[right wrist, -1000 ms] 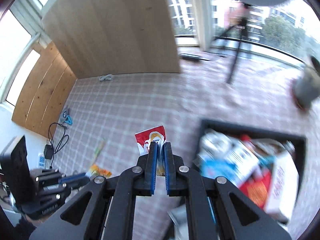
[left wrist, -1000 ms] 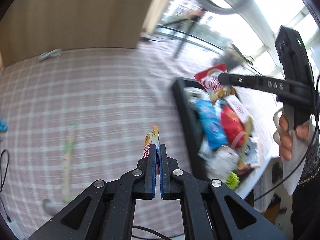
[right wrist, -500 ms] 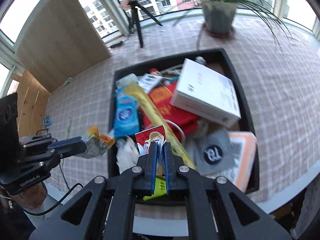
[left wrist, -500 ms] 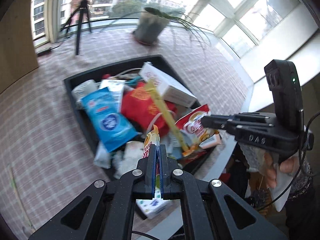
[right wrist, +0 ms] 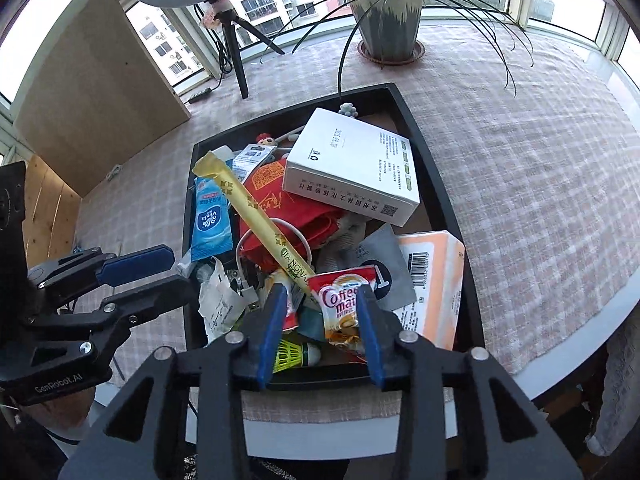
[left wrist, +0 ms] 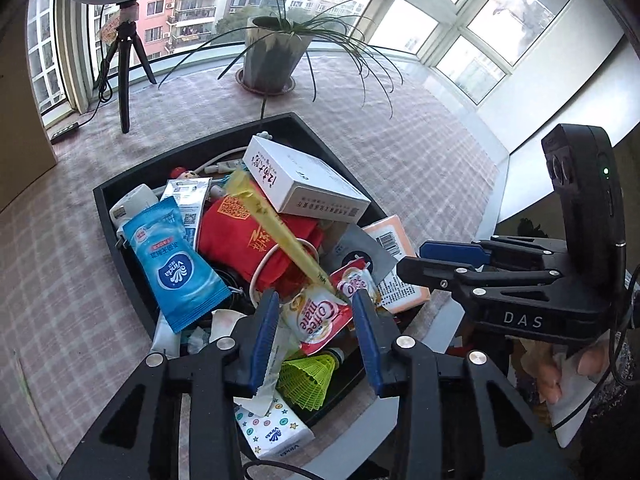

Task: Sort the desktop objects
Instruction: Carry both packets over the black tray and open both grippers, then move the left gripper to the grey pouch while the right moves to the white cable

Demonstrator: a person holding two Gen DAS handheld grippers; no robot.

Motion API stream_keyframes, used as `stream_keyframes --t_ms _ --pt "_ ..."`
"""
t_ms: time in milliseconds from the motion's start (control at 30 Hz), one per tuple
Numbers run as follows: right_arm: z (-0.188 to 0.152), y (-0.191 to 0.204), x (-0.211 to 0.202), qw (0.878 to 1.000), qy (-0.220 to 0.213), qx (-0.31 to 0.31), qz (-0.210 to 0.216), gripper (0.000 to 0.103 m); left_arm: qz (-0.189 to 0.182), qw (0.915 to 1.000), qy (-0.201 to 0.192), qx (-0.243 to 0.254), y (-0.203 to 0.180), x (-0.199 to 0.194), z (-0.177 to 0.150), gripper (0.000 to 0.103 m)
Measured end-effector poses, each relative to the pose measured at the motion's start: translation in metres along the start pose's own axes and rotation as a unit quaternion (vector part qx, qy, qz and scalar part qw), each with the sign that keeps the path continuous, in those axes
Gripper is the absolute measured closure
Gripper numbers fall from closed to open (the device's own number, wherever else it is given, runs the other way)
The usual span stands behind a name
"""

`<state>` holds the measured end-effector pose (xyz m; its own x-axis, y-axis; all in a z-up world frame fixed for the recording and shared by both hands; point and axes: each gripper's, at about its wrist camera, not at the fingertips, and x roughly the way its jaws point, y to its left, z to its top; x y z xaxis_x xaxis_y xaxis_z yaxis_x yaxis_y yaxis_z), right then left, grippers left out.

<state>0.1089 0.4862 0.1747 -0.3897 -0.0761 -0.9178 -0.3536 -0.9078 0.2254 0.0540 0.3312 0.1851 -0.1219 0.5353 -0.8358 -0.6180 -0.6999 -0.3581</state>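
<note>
A table covered by a pink checked cloth [right wrist: 540,168] is seen ahead of the tool. Beyond it a potted plant [right wrist: 390,20] is set before a curved wall of windows [left wrist: 476,40], through which daylight and apartment blocks are seen. A ring light on a tripod [right wrist: 234,52] and a wooden panel [right wrist: 88,92] are placed ahead to the left.

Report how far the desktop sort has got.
Done: the black tray is piled with items. In hand: nothing; left gripper and right gripper jaws have just been opening, a Coffee-mate sachet loose beneath. Left: a tissue pack seemingly outside the tray's near edge.
</note>
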Motion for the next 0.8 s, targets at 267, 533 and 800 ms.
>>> stream_keyframes --t_ms 267,533,800 --pt "-0.006 0.026 0.004 0.999 -0.002 -0.014 0.029 0.062 0.034 0.9983 0.0 -0.048 0.046 -0.02 -0.035 0.067" --pt "-0.011 0.09 0.024 0.997 0.009 -0.044 0.061 0.06 0.072 0.99 -0.014 -0.121 0.124 -0.06 -0.083 0.067" --pt "-0.013 0.177 0.044 0.994 0.014 -0.073 0.079 0.053 0.108 0.977 -0.033 -0.181 0.219 -0.111 -0.127 0.063"
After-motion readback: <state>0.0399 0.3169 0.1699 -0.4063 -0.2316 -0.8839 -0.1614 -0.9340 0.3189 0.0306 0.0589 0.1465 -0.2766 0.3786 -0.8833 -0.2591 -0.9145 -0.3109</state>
